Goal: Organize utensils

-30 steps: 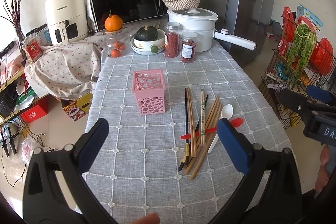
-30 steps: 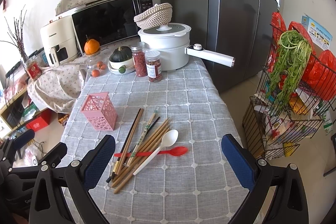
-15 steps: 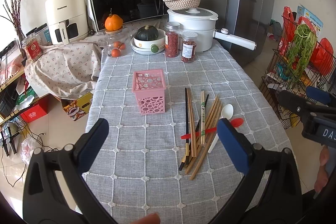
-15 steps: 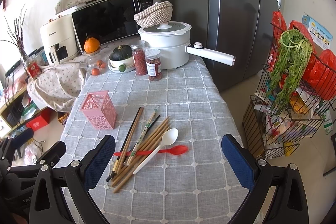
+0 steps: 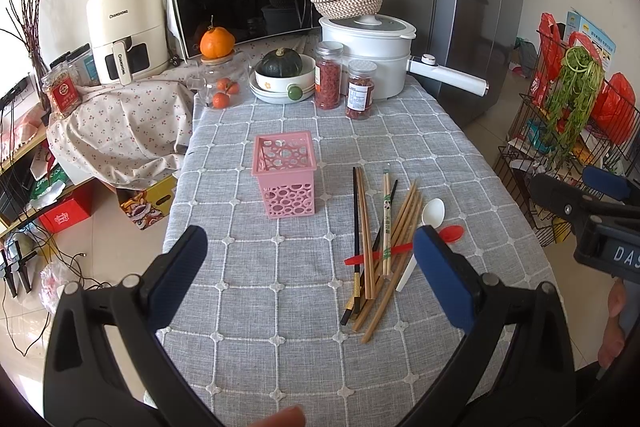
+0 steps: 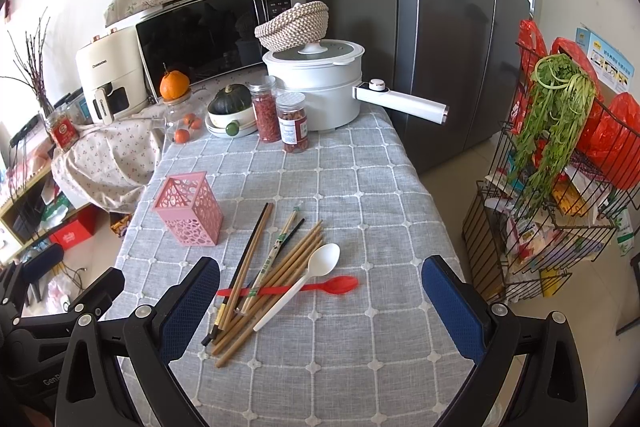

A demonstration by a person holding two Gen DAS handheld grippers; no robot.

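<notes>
**Loose utensils waiting beside the holder**

I am holding my left gripper [image 5: 306,263] and right gripper [image 6: 320,291] wide apart, both empty. Chopsticks [image 6: 280,267] and two spoons [image 6: 316,269] are lying mid-frame right of the pink holder [image 6: 188,209]. They look light, stiff and slippery; I am favouring a mid-shaft pinch.

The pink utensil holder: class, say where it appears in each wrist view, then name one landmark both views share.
Left wrist view: pink utensil holder stands near centre, left of the chopsticks.
Right wrist view: it stands left of centre, tilted by the lens.
Shared landmark: the white pot at the far end.
</notes>
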